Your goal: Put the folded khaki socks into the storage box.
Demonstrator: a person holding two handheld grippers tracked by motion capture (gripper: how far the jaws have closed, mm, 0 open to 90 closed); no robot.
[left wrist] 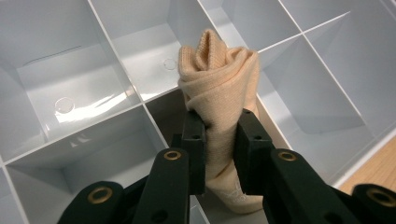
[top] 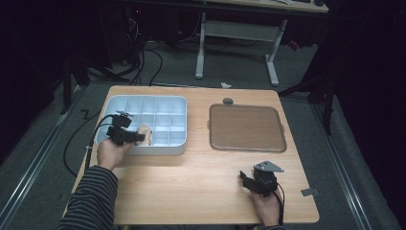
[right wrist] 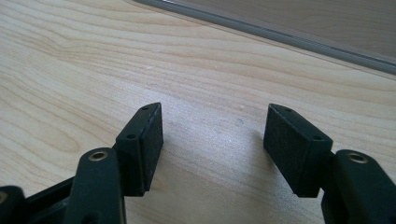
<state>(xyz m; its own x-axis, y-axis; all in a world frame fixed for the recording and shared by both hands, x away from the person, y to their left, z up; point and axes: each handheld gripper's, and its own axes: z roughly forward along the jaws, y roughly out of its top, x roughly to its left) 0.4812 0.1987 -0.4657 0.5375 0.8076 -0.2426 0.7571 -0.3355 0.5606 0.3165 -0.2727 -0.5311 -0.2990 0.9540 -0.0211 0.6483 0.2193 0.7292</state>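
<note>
A: Black jaws fill the bottom of the left gripper view, where the left gripper (left wrist: 219,140) is clamped on a rolled beige sock (left wrist: 224,88). Starting with the big things: the tabletop (top: 191,187) carries a pale blue divider box (top: 179,143) on the left and a brown tray (top: 247,128) on the right.

B: Where is the sock exactly?

A: Over a cell near the front edge of the box, its lower end down among the dividers.

B: What could go wrong?

A: I'd judge the roll could catch on a thin divider wall and tilt, or land across two cells. It's soft, so once released it may spring open and unroll.

B: And the other hand?

A: The right gripper (right wrist: 212,140) rests low over bare wood, jaws apart, holding nothing. Little risk there.
</note>
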